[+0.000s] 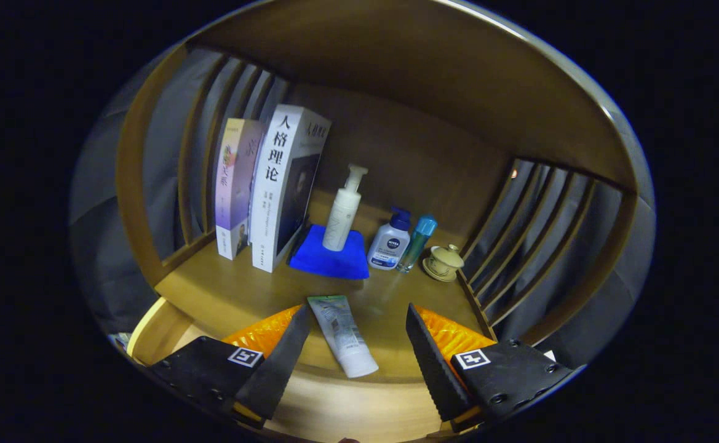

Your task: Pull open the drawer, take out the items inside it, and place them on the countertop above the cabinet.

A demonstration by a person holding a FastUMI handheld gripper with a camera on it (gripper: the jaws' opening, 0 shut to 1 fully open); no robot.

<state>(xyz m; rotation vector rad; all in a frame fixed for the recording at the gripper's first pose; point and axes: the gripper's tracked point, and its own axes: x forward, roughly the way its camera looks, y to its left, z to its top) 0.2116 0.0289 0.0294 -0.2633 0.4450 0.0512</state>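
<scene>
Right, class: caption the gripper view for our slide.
Open gripper flanks a tube lying on the countertop.

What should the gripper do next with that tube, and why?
Probably back away and go down to the drawer again. The gripper is open, its fingers apart on either side of the tube, which already lies on the countertop.

Dim wooden cabinet, slatted sides, perhaps curtained.
</scene>
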